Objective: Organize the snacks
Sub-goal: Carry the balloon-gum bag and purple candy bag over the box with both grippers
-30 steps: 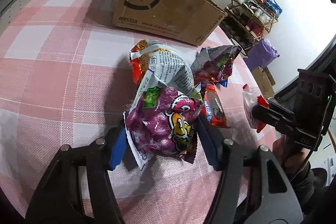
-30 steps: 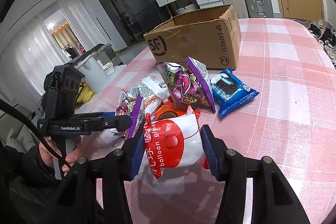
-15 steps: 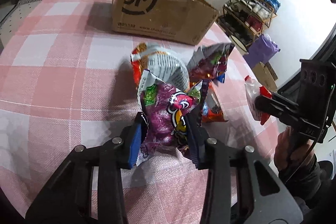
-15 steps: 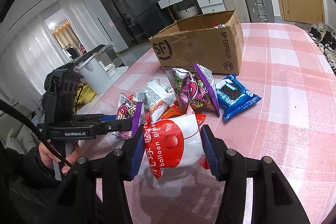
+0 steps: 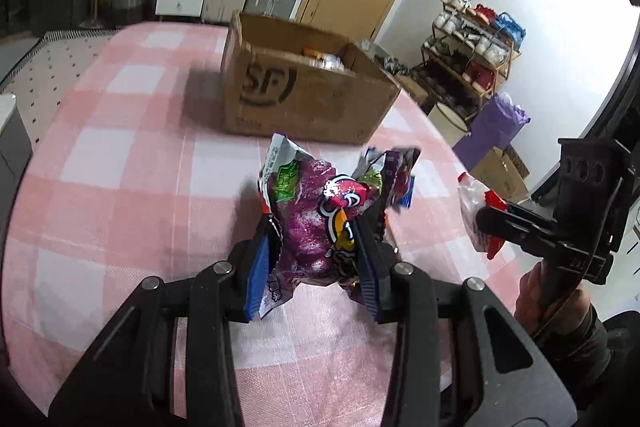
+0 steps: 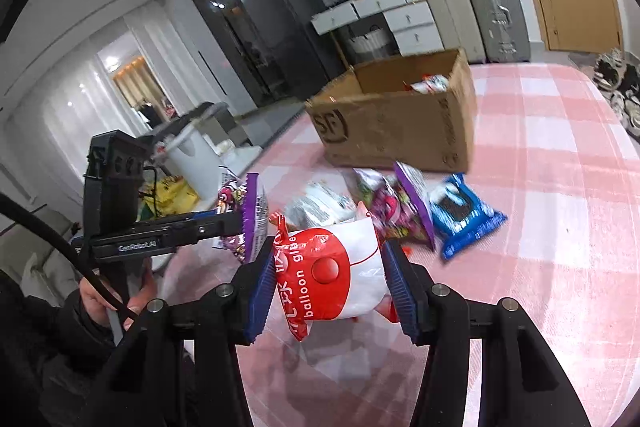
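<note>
We hold two black grippers with blue fingers over a desk (image 5: 120,163) covered in pink and white checked cloth. Our left gripper (image 5: 316,263) clamps a crinkled purple snack bag (image 5: 308,223), lifted above the cloth. Our right gripper (image 6: 332,291) squeezes a white and red packet marked "balloon" (image 6: 336,275). Beyond them lie another purple bag (image 6: 400,211), a blue cookie packet (image 6: 464,219) and a whitish bag (image 6: 324,205). Farther back stands an open brown cardboard box (image 5: 304,99) with snacks inside.
</note>
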